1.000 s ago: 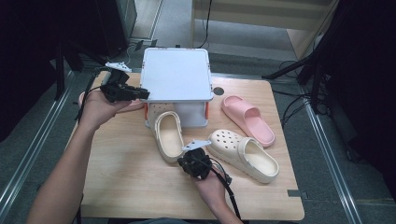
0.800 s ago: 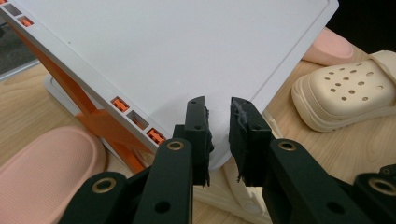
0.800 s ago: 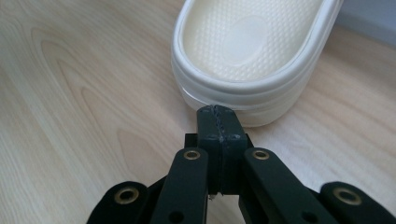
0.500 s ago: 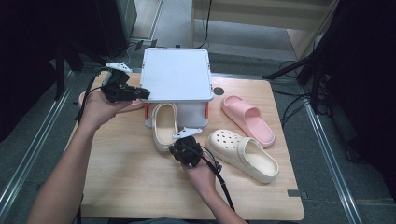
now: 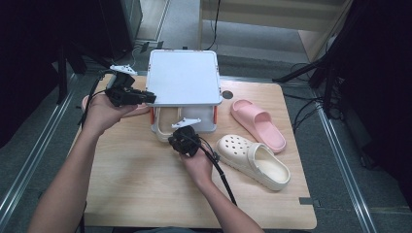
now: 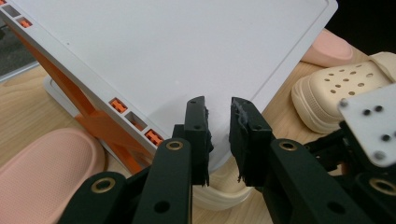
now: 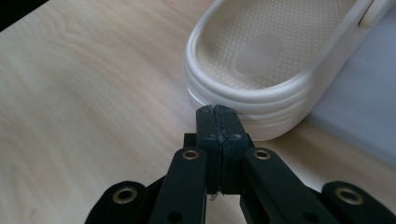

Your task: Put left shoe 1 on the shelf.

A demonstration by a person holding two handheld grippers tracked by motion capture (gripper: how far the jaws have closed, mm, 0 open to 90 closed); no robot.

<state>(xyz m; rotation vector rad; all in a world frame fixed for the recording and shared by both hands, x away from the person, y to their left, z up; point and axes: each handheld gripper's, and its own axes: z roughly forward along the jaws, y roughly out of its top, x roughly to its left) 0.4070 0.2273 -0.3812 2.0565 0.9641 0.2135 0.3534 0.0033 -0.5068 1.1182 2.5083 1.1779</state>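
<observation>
We nudge one cream clog [image 7: 275,70] under the white shelf [image 5: 183,77] | right gripper [image 7: 217,114] pressed closed, empty | left gripper [image 6: 218,114] narrowly parted | second clog [image 5: 252,160] and pink slide [image 5: 257,124] remain outside

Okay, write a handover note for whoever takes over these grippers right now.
Left gripper: jaws slightly apart at the edge of the white hinged lid of the white storage box with orange hinges, which stands propped open; grip not certain.
Right gripper: shut, empty, tips against the heel of the cream clog lying half inside the box.
Second cream perforated clog and one pink slide sandal lie right of the box; another pink sandal lies left.
Done: first clog partly in. Probably left: push it fully in, load the rest, shut the lid.
</observation>
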